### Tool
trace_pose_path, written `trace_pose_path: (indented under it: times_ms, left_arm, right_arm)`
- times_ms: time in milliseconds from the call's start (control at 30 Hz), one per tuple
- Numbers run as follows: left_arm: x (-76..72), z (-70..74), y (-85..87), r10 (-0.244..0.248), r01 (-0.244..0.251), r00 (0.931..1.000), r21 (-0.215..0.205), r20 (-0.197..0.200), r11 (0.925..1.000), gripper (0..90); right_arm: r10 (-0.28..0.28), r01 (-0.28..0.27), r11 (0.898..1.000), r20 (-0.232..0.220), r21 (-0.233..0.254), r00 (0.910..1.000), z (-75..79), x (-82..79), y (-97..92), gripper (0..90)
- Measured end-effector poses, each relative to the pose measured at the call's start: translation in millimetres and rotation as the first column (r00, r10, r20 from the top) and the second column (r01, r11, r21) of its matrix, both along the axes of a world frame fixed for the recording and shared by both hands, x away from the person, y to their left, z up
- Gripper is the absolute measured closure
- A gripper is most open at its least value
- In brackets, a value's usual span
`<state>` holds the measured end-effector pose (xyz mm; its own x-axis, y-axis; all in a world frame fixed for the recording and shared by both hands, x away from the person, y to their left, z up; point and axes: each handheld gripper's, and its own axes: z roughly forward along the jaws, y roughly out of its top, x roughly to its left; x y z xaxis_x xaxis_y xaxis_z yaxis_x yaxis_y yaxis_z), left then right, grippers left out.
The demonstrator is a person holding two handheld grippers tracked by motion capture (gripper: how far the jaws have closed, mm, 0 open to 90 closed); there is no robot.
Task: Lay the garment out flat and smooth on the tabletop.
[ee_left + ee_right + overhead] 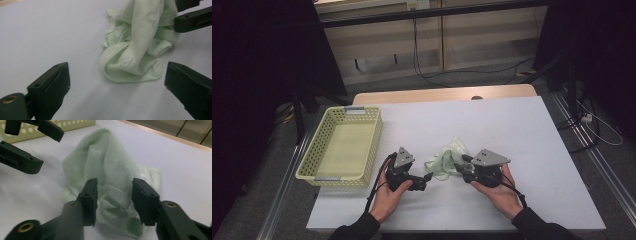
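Observation:
A crumpled pale green cloth lies on the white table, between my two grippers. In the right gripper view, the right gripper has both jaws against a raised fold of the cloth, which fills the gap between them. The cloth stands up in a peak toward the right gripper. My left gripper stands wide open just short of the cloth's near edge, with nothing between its jaws. From above, the left gripper and the right gripper face each other across the cloth.
A pale yellow perforated basket stands at the table's left edge, close to the left hand; its wall shows behind the left gripper. White tabletop stretches behind and to the right of the cloth. Cables lie on the floor beyond.

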<state>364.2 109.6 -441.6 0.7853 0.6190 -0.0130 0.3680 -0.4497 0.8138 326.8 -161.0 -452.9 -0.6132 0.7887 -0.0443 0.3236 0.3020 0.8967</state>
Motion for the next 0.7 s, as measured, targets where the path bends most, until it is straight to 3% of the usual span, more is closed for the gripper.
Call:
trace_pose_path:
  times_ms: [133, 200, 300, 433, 500, 567, 700]
  left_arm:
    - [-3.2, 1.2, -4.6, -0.026, 0.026, 0.9996, 0.015, 0.005, 0.9995, 6.6]
    - [-3.6, 0.7, -7.8, -0.032, 0.032, 0.9993, 0.021, -0.019, 0.9993, 5.5]
    - [-2.8, 1.4, -11.6, -0.035, 0.037, 0.9990, 0.066, -0.027, 0.9971, 5.5]
    - [-2.7, 5.5, -16.4, -0.031, 0.034, 0.9984, 0.056, -0.048, 0.9979, 8.2]
    - [-3.0, 8.1, -18.5, -0.045, 0.047, 0.9981, 0.060, -0.042, 0.9971, 9.2]
    - [-2.4, 9.8, -21.1, -0.068, 0.072, 0.9953, 0.066, -0.069, 0.9952, 11.5]
    - [-0.2, 10.1, -24.8, -0.068, 0.072, 0.9960, 0.076, -0.058, 0.9945, 14.5]
  right_arm:
    - [-0.020, 0.019, 1.000, -0.004, -0.016, 0.9998, -0.1, 6.1, -2.1, 75.2]
    - [-0.011, 0.011, 1.000, 0.010, -0.012, 0.9999, 1.6, 7.4, -2.3, 83.6]
    - [-0.013, 0.013, 1.000, 0.033, -0.018, 0.9994, 6.2, 7.9, -2.1, 86.1]
    - [-0.015, 0.016, 1.000, 0.055, -0.010, 0.9984, 15.4, 10.6, -5.5, 86.7]
    - [-0.021, 0.022, 1.000, 0.069, -0.007, 0.9974, 19.3, 13.6, -7.0, 86.7]
    - [-0.028, 0.029, 1.000, 0.090, -0.004, 0.9956, 22.2, 16.2, -8.1, 86.7]
    - [-0.033, 0.032, 0.999, 0.113, 0.011, 0.9930, 28.1, 21.0, -7.8, 86.6]
